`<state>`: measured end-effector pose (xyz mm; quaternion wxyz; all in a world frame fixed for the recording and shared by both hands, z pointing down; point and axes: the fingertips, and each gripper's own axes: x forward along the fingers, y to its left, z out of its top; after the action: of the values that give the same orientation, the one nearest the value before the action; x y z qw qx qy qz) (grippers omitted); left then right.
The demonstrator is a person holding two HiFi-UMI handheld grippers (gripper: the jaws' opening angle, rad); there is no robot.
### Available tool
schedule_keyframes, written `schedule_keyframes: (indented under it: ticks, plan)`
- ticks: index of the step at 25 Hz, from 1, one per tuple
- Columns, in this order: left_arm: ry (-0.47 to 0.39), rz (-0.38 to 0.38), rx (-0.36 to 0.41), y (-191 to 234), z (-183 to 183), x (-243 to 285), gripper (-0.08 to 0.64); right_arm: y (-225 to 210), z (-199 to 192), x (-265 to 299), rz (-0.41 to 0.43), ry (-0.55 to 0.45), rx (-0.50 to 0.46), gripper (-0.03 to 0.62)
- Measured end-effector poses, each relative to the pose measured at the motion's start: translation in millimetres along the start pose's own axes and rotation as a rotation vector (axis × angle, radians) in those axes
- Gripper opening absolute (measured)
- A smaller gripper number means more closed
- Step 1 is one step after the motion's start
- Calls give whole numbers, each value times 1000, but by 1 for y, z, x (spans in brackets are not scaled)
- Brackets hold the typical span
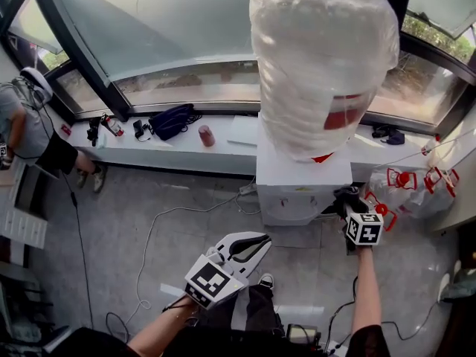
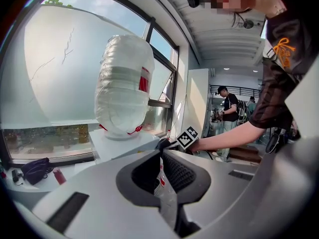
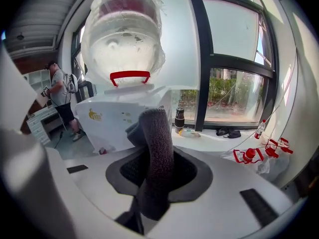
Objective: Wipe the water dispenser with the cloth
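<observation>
The right gripper (image 3: 155,148) pinches a dark grey, nubbly cloth (image 3: 157,128), which stands up between its jaws as a thick rolled fold. It is just beside the right side of the white, boxy plastic water dispenser (image 1: 301,188). A large upturned bottle (image 1: 320,58), wrapped in crinkled clear film, stands on the dispenser's top. The left gripper (image 2: 160,156), its jaws pressed together on nothing, hangs well apart above the grey tiled floor (image 1: 149,214).

A white water dispenser (image 1: 297,173) and a cloudy, red-banded bottle (image 1: 320,58) are being shown at upper right. A dark grey cloth (image 3: 157,153) is being displayed mid-frame, black-and-white squares on the lower-right cube (image 1: 364,229).
</observation>
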<state>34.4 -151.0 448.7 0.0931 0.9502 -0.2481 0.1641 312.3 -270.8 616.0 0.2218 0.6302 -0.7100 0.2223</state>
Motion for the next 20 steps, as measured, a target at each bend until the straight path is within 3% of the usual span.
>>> schedule_keyframes:
  ticks: [4, 13, 20]
  plan:
    - [-6, 20, -8, 8, -3, 12, 29, 12, -17, -9, 6, -42, -6, 112]
    - [14, 20, 6, 31, -30, 37, 29, 72, -109, 14, 52, -25, 40, 111]
    - [29, 5, 120, 52, -48, 64, 29, 150, -127, 76, 186, -65, 53, 112]
